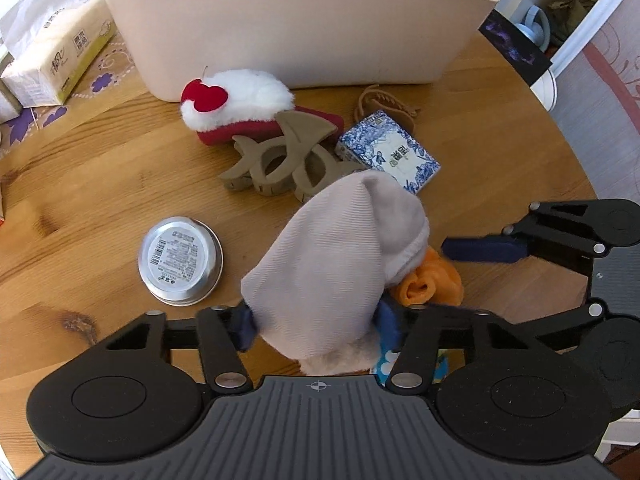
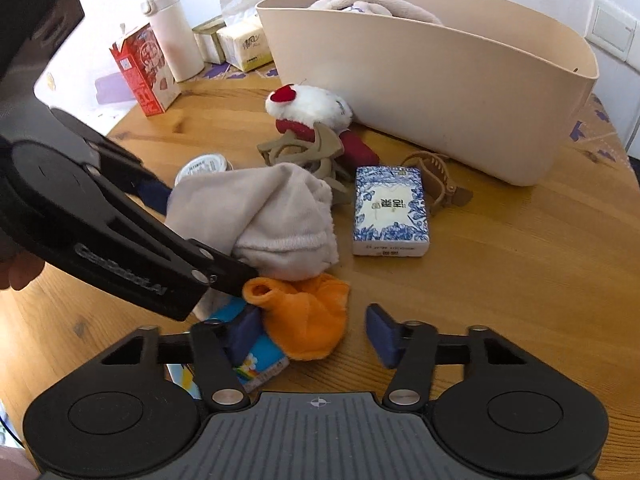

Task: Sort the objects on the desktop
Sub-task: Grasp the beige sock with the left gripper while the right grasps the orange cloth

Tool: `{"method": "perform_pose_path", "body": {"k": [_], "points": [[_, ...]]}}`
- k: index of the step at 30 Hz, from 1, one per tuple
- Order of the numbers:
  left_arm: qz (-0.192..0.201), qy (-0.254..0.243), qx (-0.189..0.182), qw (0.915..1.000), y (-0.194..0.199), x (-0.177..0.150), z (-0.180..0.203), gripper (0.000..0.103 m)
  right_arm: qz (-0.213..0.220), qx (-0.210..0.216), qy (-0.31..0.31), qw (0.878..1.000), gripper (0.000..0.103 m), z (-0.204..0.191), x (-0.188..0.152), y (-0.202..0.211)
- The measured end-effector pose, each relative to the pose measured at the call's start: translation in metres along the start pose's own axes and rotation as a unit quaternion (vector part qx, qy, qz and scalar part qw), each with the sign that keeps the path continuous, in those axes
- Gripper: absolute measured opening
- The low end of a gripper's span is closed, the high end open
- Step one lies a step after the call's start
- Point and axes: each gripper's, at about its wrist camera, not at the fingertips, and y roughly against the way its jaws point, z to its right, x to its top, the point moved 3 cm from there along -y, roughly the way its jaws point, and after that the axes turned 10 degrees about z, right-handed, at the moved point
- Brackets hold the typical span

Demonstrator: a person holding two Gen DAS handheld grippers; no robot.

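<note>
Desktop objects lie scattered on the round wooden table (image 2: 520,280), mid-frame in both views, before one beige bin (image 2: 440,92) that fills the upper right of the right wrist view; counted: one grey-and-orange plush sock bundle (image 1: 336,256), one blue-and-white tissue pack (image 2: 390,216) printed with Chinese characters, one tan claw hair clip (image 1: 276,160), one smaller brown clip (image 2: 434,180), one red-and-white plush cake with a cherry (image 1: 236,104), one round tin (image 1: 180,260) whose label and barcode are too small to read; upper left, one red carton (image 2: 144,72), one white flask (image 2: 172,28), tissue packs (image 1: 56,64). The left gripper (image 1: 316,324) is clamped on the grey sock; its side reads "GenRobot.AI". The right gripper (image 2: 316,332) straddles the orange part, left pad touching, right pad clear.
</note>
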Motion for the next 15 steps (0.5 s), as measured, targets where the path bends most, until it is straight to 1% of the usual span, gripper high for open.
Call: {"method": "perform_pose_path", "body": {"k": [1, 2, 3, 5, 6, 11, 15], "points": [[0.001, 0.0, -0.001, 1.0, 0.0, 0.0, 0.0, 0.05, 0.0, 0.003, -0.002, 1.0, 0.041, 0.0, 0.001, 0.0], [0.001, -0.001, -0.002, 1.0, 0.0, 0.0, -0.001, 0.048, -0.002, 0.004, -0.002, 1.0, 0.033, 0.0, 0.002, -0.001], [0.002, -0.003, -0.003, 1.0, 0.001, 0.0, -0.001, 0.045, -0.009, 0.0, 0.002, 1.0, 0.024, 0.001, 0.001, -0.002], [0.005, -0.007, -0.003, 1.0, 0.002, 0.0, 0.0, 0.041, -0.008, -0.001, 0.0, 1.0, 0.018, 0.002, 0.0, -0.003], [0.006, -0.008, -0.002, 0.9999, 0.003, 0.0, 0.0, 0.038, -0.006, 0.0, -0.002, 1.0, 0.012, 0.003, 0.0, -0.001], [0.012, -0.012, 0.013, 0.9998, 0.008, -0.003, 0.002, 0.033, -0.004, -0.002, -0.004, 1.0, 0.008, 0.005, -0.003, 0.005], [0.029, -0.013, 0.031, 0.999, 0.018, -0.007, 0.003, 0.032, 0.003, -0.008, -0.008, 1.0, 0.008, 0.007, -0.007, 0.015]]}}
